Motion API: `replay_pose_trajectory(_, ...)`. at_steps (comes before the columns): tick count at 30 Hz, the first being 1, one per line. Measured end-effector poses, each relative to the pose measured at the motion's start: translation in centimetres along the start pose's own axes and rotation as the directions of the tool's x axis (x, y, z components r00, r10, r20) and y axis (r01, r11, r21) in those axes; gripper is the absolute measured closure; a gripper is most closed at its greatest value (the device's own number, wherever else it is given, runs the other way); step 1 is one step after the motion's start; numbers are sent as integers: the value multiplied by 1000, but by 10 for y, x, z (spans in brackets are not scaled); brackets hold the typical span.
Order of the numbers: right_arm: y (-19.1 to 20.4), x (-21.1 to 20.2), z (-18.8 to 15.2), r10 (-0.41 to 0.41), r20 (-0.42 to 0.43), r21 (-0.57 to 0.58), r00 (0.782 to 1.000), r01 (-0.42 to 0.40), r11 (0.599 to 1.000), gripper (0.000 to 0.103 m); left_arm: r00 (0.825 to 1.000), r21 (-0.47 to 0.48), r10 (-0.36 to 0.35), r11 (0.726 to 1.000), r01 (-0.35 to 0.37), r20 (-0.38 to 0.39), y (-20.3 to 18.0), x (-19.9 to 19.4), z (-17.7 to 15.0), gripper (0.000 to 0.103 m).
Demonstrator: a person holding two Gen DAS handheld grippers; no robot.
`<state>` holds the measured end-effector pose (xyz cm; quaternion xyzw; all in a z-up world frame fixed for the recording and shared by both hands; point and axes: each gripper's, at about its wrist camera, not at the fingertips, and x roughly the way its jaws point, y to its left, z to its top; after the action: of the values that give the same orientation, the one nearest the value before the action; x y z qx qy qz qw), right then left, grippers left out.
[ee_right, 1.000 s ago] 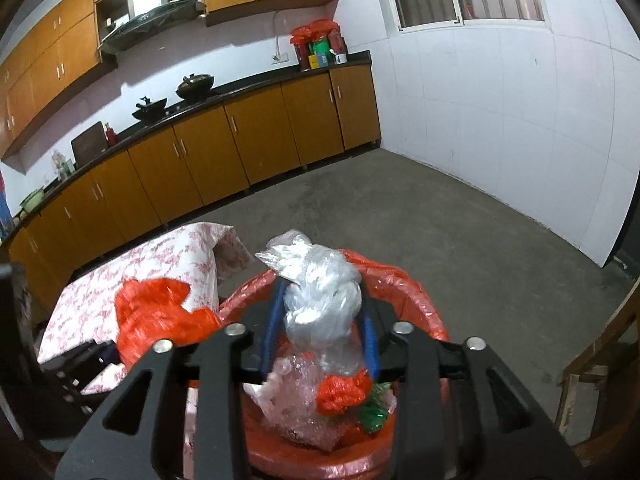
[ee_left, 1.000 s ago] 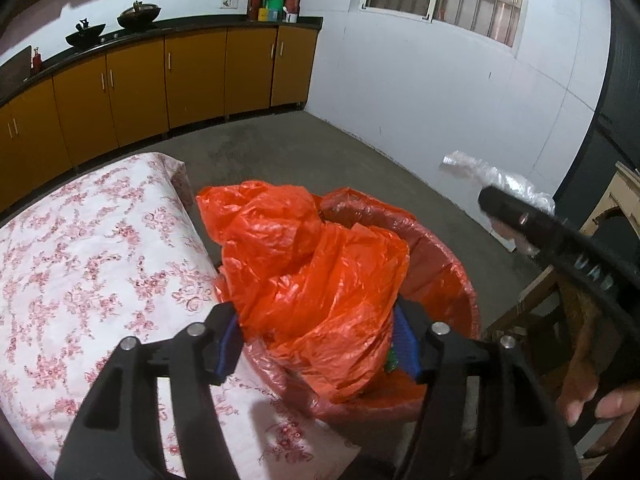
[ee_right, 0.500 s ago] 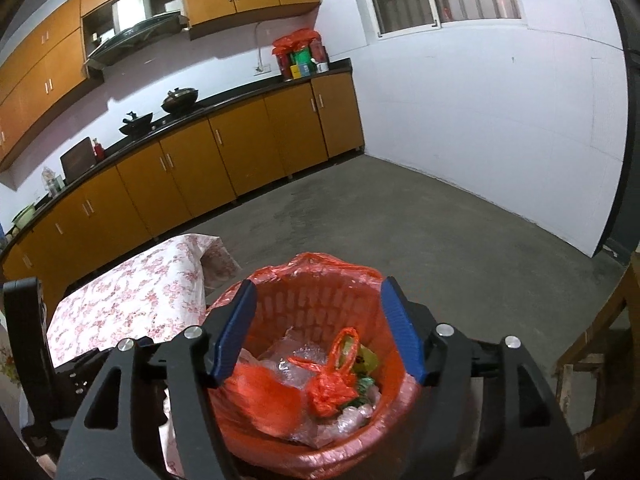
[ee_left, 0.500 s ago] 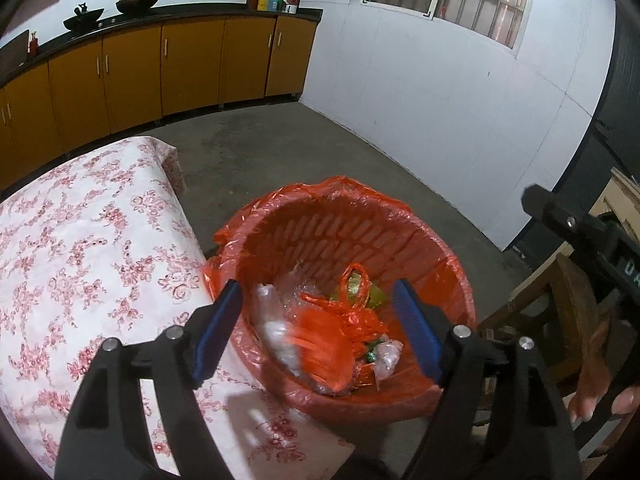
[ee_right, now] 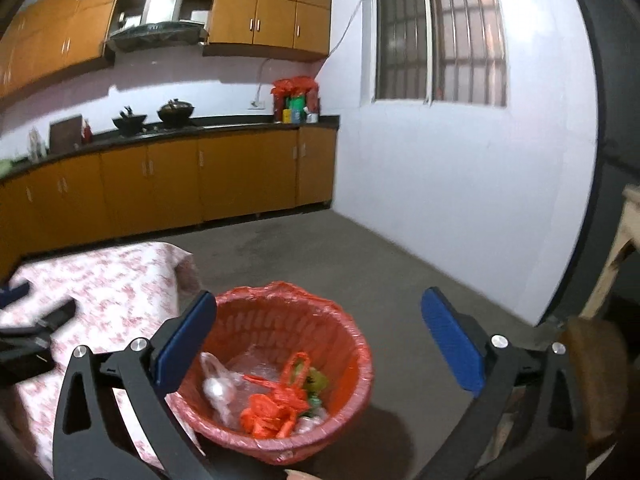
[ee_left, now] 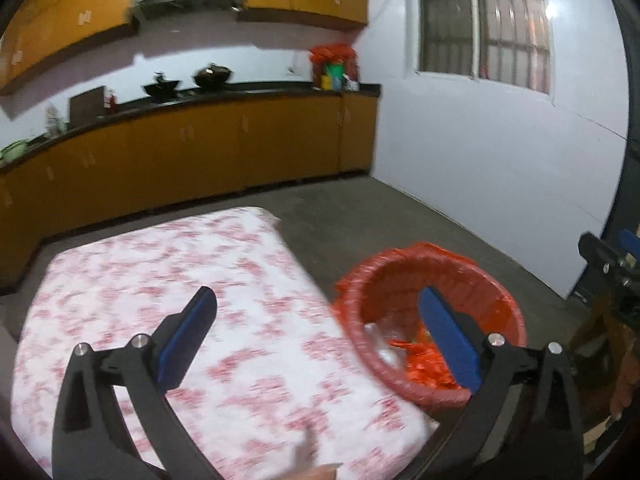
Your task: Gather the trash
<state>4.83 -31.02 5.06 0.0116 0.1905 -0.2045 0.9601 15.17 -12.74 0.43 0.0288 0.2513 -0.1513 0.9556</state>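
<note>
An orange basket lined with an orange bag [ee_right: 352, 344] stands on the floor beside the table, also in the left wrist view [ee_left: 496, 288]. Inside lie a crumpled orange bag [ee_right: 272, 408], clear plastic wrap [ee_right: 220, 384] and a green scrap [ee_right: 318, 380]. My left gripper [ee_left: 316, 312] is open and empty, raised over the table's right edge. My right gripper [ee_right: 316, 312] is open and empty above the basket. The right gripper shows at the left wrist view's right edge [ee_left: 608, 260].
A table with a pink floral cloth [ee_left: 140, 272] fills the left, also in the right wrist view [ee_right: 112, 280]. Orange cabinets [ee_right: 200, 176] line the back wall. A wooden chair [ee_right: 616, 264] stands at the right. Bare concrete floor [ee_right: 360, 256] lies beyond the basket.
Both grippers let go of their trash, the orange bag and the clear plastic, which dropped into the basket. Both have since opened wider, lifted and tilted up; the left swung toward the table.
</note>
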Motion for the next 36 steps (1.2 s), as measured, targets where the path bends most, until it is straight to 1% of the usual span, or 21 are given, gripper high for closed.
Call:
replay_pose_trajectory(2, 9, -9, -3, 1, 2, -28, 1000, -1, 1000, 2, 999, -29, 45, 999, -44, 21, 15, -19, -3, 4)
replay_pose_trajectory(4, 15, -20, -6, 47, -7, -25, 999, -47, 999, 2, 995, -54, 93, 994, -91, 37, 28, -35, -7, 4)
replay_pose_trajectory(6, 18, -28, -9, 91, -17, -13, 996, -91, 996, 2, 987, -86, 155, 985, -151, 45, 42, -55, -14, 4)
replay_pose_trajectory(8, 22, -36, -12, 117, -26, -6, 993, -117, 993, 2, 976, -112, 212, 972, -206, 47, 55, -72, -21, 4)
replay_pose_trajectory(10, 28, -44, -16, 141, -34, -4, 989, -142, 990, 2, 962, -126, 268, 958, -259, 55, 64, -89, -29, 4)
replay_pose_trajectory(13, 34, -55, -21, 160, -37, -9, 986, -160, 987, 2, 946, -144, 319, 940, -309, 54, 73, -109, -38, 4)
replay_pose_trajectory(17, 46, -74, -26, 199, -36, -20, 979, -200, 980, 2, 939, -150, 340, 932, -330, 52, 79, -131, -52, 4)
replay_pose_trajectory(22, 63, -97, -34, 208, -15, -73, 978, -208, 975, 2, 945, -142, 326, 938, -317, 42, 77, -149, -67, 4)
replay_pose_trajectory(25, 70, -109, -39, 222, -14, -91, 975, -222, 971, 2, 945, -138, 322, 940, -312, 51, 73, -160, -73, 4)
replay_pose_trajectory(30, 76, -118, -48, 236, -26, -90, 971, -237, 967, 2, 940, -109, 335, 939, -326, 70, 67, -173, -80, 4)
replay_pose_trajectory(36, 81, -126, -54, 236, -28, -101, 971, -238, 966, 2, 941, -111, 331, 940, -322, 66, 65, -180, -87, 4)
